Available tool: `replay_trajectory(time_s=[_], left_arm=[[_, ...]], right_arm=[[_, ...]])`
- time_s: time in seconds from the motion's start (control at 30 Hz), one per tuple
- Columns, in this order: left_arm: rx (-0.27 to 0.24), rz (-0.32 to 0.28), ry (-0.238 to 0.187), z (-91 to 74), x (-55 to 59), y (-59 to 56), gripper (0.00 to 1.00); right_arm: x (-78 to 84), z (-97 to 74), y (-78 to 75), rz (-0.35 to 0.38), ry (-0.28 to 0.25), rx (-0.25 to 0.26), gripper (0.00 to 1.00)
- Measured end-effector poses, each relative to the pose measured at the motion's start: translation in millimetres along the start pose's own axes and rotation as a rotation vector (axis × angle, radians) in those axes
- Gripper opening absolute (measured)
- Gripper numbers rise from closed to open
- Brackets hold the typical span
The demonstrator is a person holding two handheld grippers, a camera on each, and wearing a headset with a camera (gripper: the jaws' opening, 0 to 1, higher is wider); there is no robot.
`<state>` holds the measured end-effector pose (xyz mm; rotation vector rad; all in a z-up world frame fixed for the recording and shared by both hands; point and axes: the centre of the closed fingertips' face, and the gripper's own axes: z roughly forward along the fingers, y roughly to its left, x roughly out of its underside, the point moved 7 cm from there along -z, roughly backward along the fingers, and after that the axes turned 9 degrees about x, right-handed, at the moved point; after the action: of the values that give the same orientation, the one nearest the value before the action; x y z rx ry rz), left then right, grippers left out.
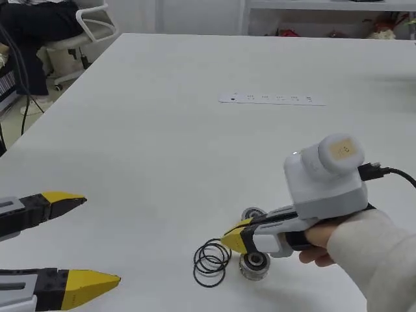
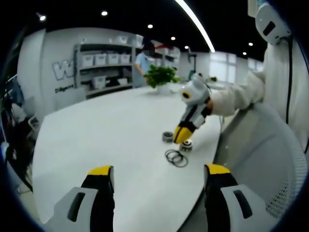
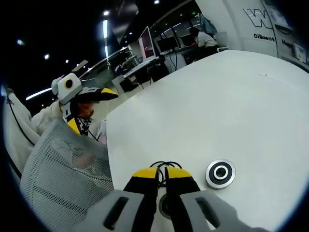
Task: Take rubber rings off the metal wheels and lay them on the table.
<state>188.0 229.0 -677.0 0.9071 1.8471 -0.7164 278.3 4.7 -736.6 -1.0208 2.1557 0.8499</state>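
Nearly closed right gripper at the near wheel, left one idle

Closest, by the counter's near edge, the left gripper (image 1: 102, 240) hangs with jaws wide, holding nothing, well apart from the work. Further in, a loose pile of rubber rings (image 1: 211, 261) lies on the counter (image 1: 162, 130), just beside a metal wheel (image 1: 254, 265). A second wheel (image 1: 252, 213) sits behind it. The right gripper (image 1: 229, 239) hovers over the near wheel, jaws narrowed almost together; whether they pinch a ring I cannot tell.

Likely trouble: nothing steadies that wheel, so a tug on a tight ring could drag or tip it toward the near edge. The ring could also snap away and scatter the pile. The white surface looks smooth and offers little grip.

Toward the far edge lies a power strip (image 1: 272, 99). Beyond the far-left corner stands an office chair (image 1: 81, 29).
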Motion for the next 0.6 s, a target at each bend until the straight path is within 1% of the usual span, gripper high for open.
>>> replay_trajectory(time_s=[0.17,0.33,0.43,0.53,0.6], left_arm=[[-0.001,0.000,-0.002,0.9,-0.4,0.7,0.77],[-0.002,0.001,-0.003,1.0,-1.0,1.3,0.78],[-0.001,0.000,-0.003,1.2,-1.2,1.7,0.78],[-0.002,-0.001,-0.004,1.5,-1.6,2.0,0.78],[-0.001,0.000,-0.005,1.5,-2.1,1.8,0.78]], right_arm=[[-4.5,-1.9,1.9,-0.028,-0.011,0.008,0.04],[-12.5,-9.1,3.3,-0.061,-0.034,0.019,0.07],[-19.2,-13.2,6.8,-0.064,-0.059,0.014,0.11],[-24.4,-17.9,7.9,-0.089,-0.074,0.023,0.15],[-27.4,-22.2,7.4,-0.102,-0.085,0.032,0.20]])
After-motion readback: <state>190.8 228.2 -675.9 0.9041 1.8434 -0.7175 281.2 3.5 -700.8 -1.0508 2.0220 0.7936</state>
